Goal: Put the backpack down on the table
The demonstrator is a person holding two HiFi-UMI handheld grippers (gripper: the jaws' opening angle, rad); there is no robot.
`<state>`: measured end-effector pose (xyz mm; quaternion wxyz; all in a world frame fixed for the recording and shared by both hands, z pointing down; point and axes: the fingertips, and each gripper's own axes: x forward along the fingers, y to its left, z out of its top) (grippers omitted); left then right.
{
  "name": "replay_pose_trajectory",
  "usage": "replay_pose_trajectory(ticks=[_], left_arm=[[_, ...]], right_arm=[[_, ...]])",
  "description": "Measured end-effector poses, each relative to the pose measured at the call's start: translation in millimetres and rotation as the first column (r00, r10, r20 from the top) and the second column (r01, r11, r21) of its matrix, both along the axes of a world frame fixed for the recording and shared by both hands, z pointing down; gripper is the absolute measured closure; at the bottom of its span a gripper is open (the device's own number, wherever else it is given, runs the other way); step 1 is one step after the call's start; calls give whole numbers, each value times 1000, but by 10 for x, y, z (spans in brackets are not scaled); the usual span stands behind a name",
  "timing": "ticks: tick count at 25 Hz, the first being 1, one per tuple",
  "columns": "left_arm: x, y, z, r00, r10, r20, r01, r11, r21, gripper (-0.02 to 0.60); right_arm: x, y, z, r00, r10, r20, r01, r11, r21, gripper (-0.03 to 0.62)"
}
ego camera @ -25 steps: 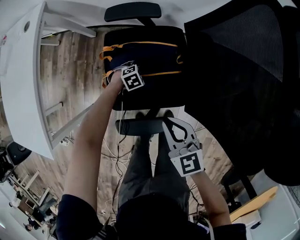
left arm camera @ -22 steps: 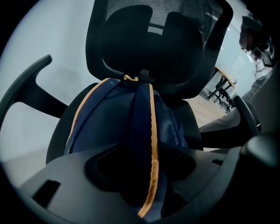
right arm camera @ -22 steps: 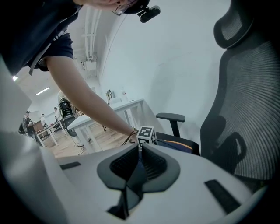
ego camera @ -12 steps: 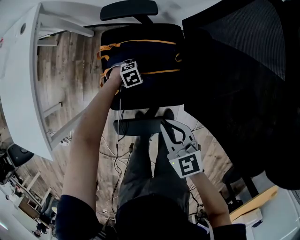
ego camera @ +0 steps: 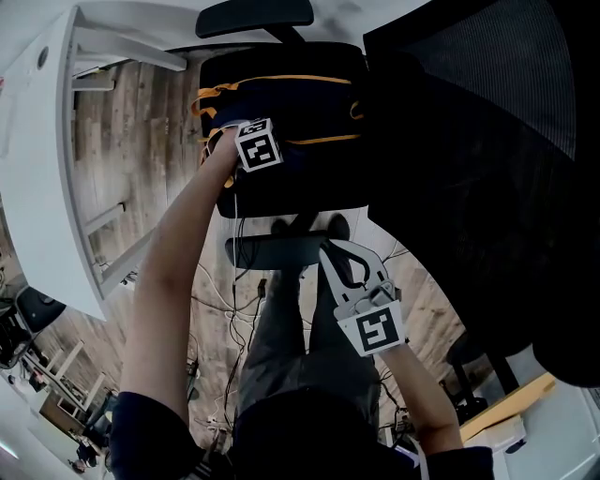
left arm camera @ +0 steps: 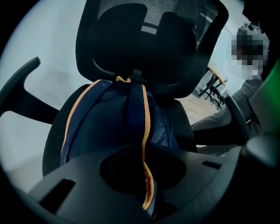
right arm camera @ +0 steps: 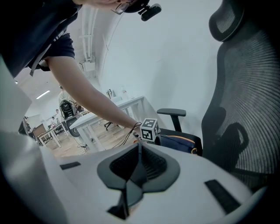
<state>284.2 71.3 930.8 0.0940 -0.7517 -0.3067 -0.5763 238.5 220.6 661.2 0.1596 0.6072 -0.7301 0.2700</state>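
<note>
A dark blue backpack (ego camera: pixel 300 117) with orange piping lies on the seat of a black office chair. My left gripper (ego camera: pixel 228 150) points steeply down onto its left end, below the marker cube. In the left gripper view an orange-edged strap (left arm camera: pixel 145 148) of the backpack (left arm camera: pixel 98 127) runs between the jaws of this gripper (left arm camera: pixel 146 199), which are closing on it. My right gripper (ego camera: pixel 339 246) hangs shut and empty near the chair's front armrest, away from the backpack. Its own view shows its jaws together, with the backpack (right arm camera: pixel 183 142) beyond them.
The chair has armrests on both sides of the seat (ego camera: pixel 255 16) (ego camera: pixel 272 251) and a tall mesh backrest (ego camera: pixel 478 141) at the right. A white table (ego camera: pixel 37 169) stands to the left. Cables lie on the wooden floor (ego camera: pixel 141 131) under the chair.
The marker cube on my left gripper has tilted slightly over the backpack. Both hands keep their places and the backpack has not moved.
</note>
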Motion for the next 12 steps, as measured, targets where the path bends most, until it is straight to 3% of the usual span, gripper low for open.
replay_pose_trajectory(ticks=[12], left_arm=[[3,-5,-244,999,-3,-39,3,1000,-4,541]], right_arm=[[-30,27,31,1000,-1,20,1,1000,-8,569]])
